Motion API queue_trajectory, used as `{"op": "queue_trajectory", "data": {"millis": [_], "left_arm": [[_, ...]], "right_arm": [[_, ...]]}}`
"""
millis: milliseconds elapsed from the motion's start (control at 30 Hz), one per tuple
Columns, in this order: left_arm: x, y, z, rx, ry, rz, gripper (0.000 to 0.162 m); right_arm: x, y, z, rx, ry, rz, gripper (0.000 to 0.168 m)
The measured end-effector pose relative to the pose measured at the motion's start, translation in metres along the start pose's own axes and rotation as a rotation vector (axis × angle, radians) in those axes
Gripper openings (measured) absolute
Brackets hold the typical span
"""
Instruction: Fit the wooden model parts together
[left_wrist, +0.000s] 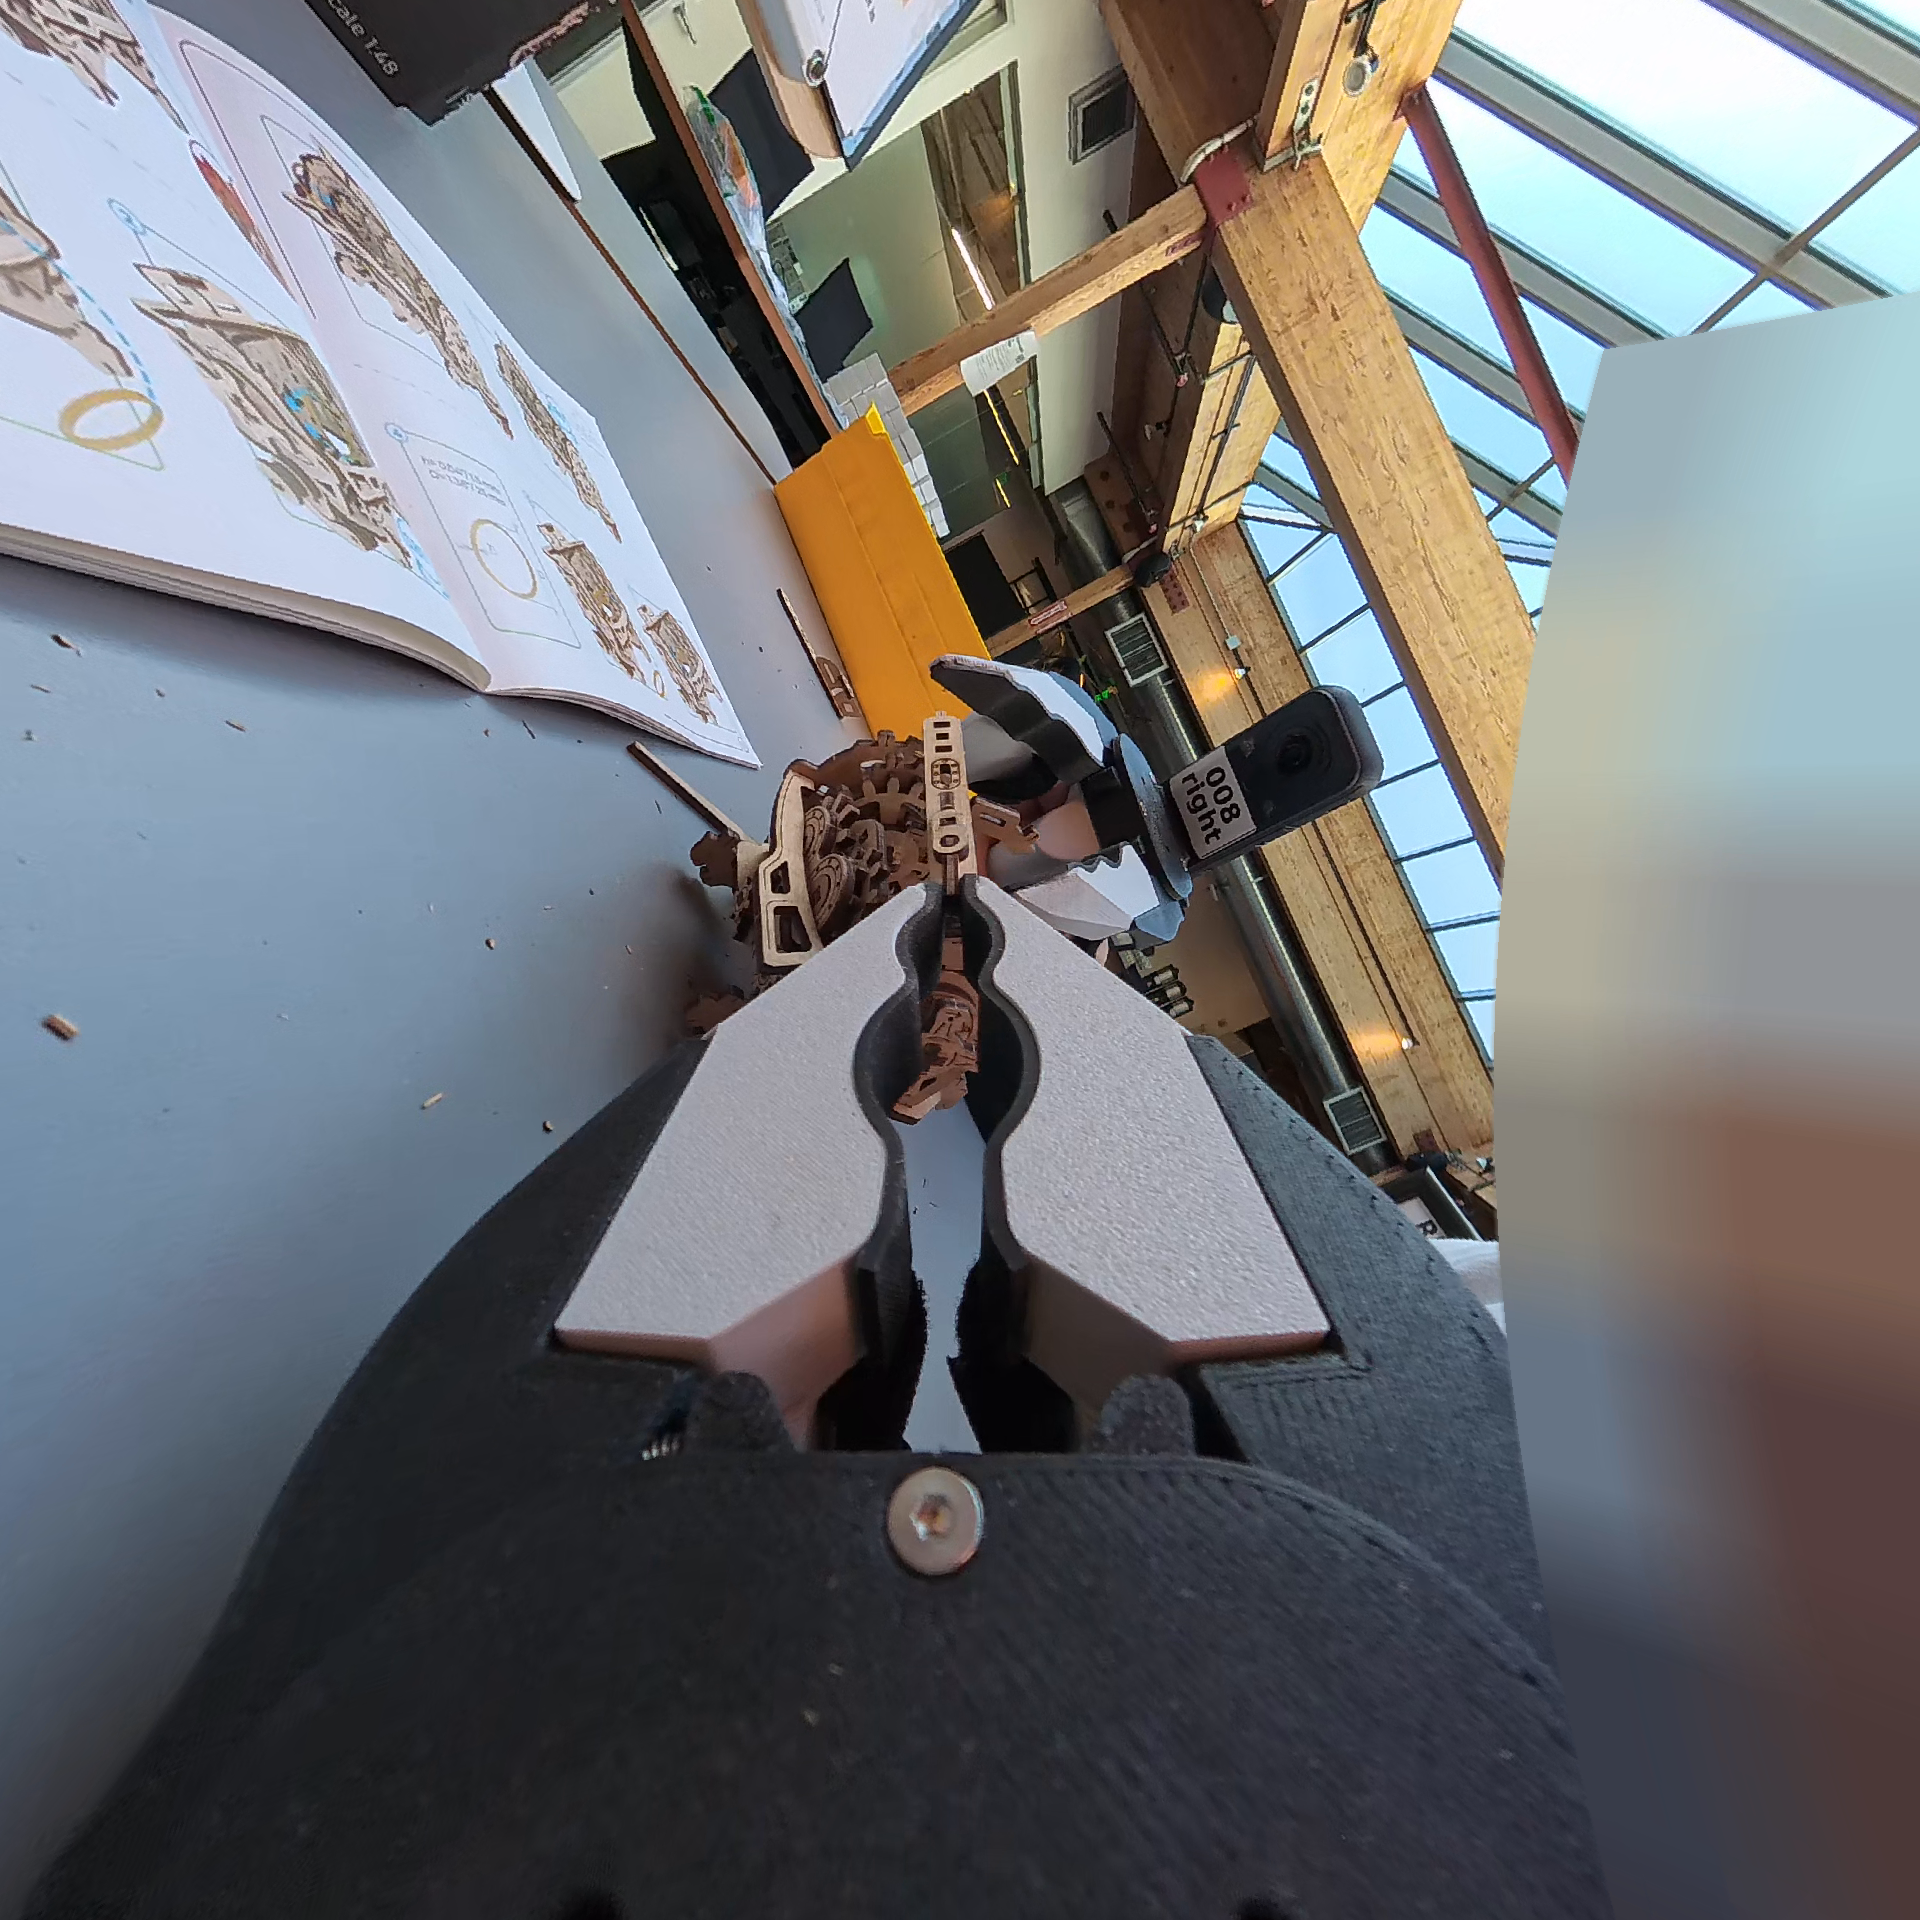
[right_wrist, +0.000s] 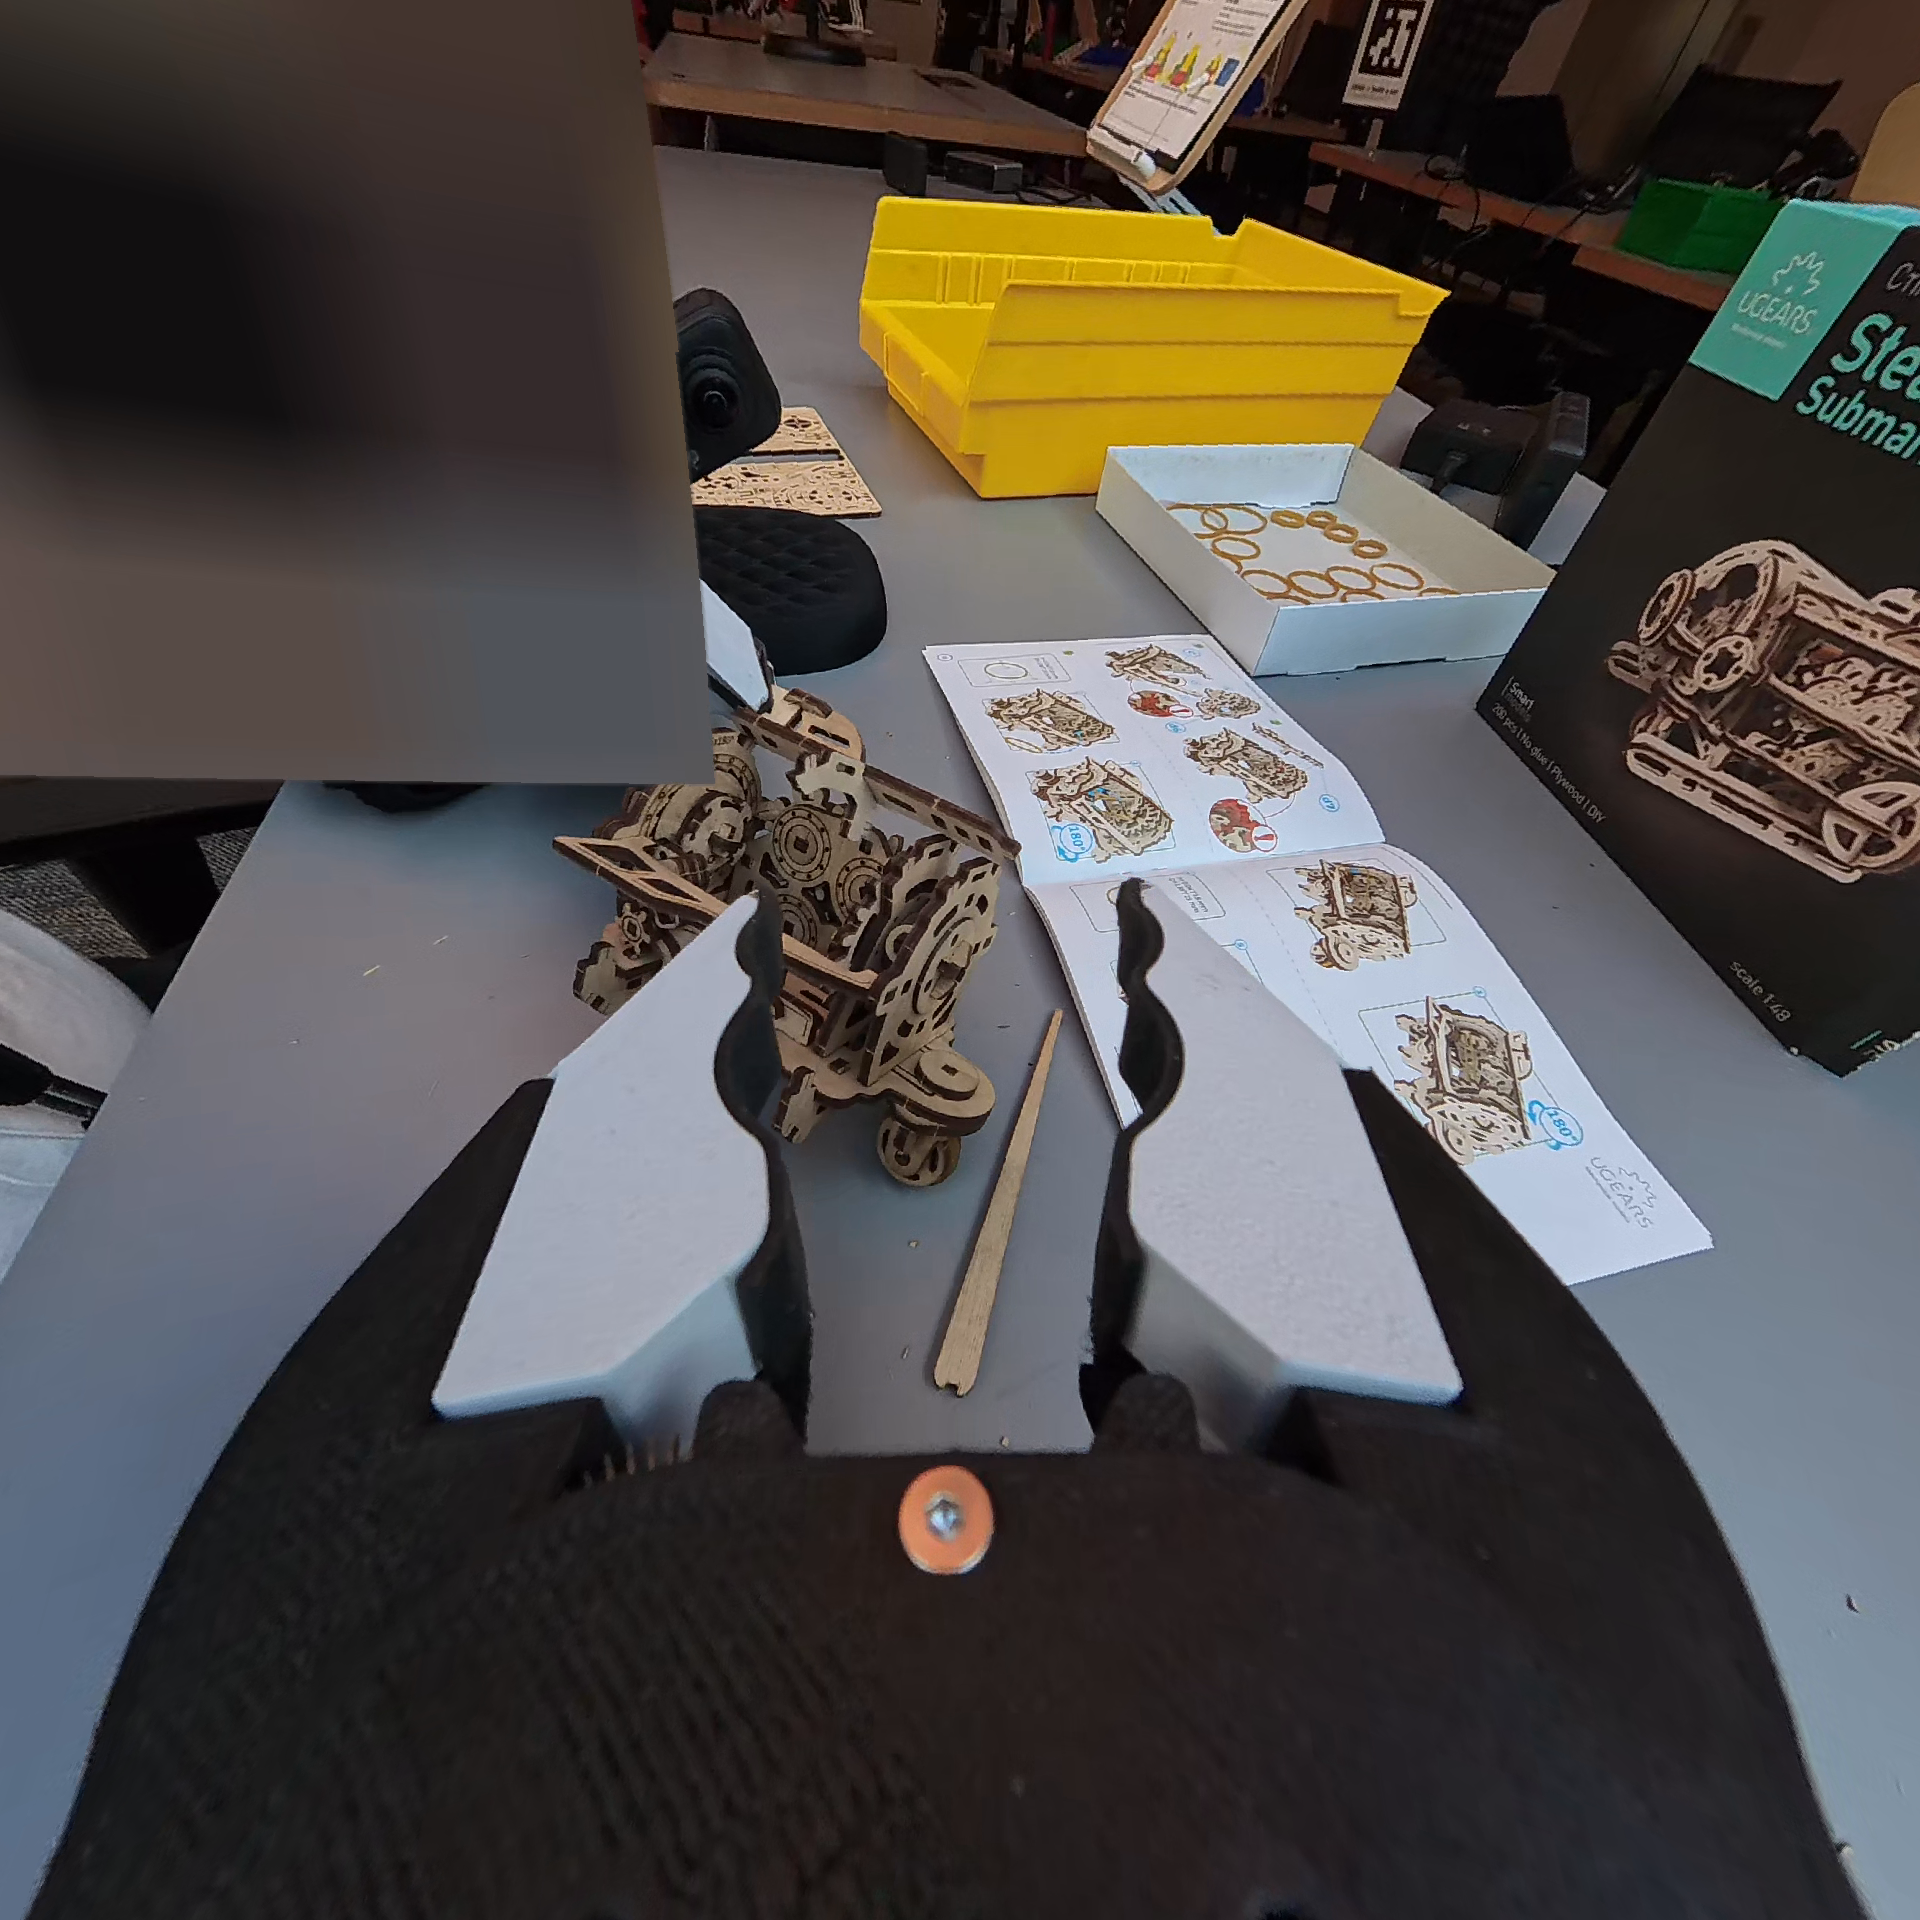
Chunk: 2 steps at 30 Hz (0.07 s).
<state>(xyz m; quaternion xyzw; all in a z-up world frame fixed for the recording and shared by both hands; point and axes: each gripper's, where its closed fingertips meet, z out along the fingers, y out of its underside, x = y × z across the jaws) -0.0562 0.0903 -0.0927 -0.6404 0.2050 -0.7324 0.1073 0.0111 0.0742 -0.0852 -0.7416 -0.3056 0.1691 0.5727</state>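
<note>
at the far left of the right wrist view a large blurred patch is covering the scene, and just below its edge the left tongs (right_wrist: 740, 665) are reaching in and gripping the top of the wooden model (right_wrist: 821, 914); in the left wrist view these tongs (left_wrist: 954, 902) are nearly closed, pinching a thin upright slotted strip of the model (left_wrist: 873, 862) between their tips. the model is sitting on the grey worktop (right_wrist: 416, 1039), tilted, its gears, side plates and small wheels already joined, so the build is looking well advanced though not finished. moving right, the right tongs (right_wrist: 940, 909) are hanging wide apart and holding nothing, just in front of the model, and a loose tapered wooden stick (right_wrist: 1003, 1205) is lying on the worktop between their fingers, not yet fitted. further right the instruction booklet (right_wrist: 1299, 935) is lying open, with a yellow bin (right_wrist: 1143, 343) and a white tray of rubber rings (right_wrist: 1320, 551) behind it, the rings seemingly not used up. at the far right the kit box (right_wrist: 1745, 675) is standing upright. the stick looks like the next part to pick up.
</note>
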Motion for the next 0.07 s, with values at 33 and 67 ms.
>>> {"op": "queue_trajectory", "data": {"millis": [33, 67], "left_arm": [[-0.0002, -0.0005, -0.0001, 0.002, 0.001, -0.002, 0.000], [-0.0005, -0.0011, -0.0003, 0.005, 0.001, -0.006, 0.000]], "right_arm": [[0.0006, 0.0001, 0.0001, -0.001, 0.004, 0.000, 0.064], [0.0013, 0.0004, 0.0002, -0.003, 0.008, 0.001, 0.064]]}}
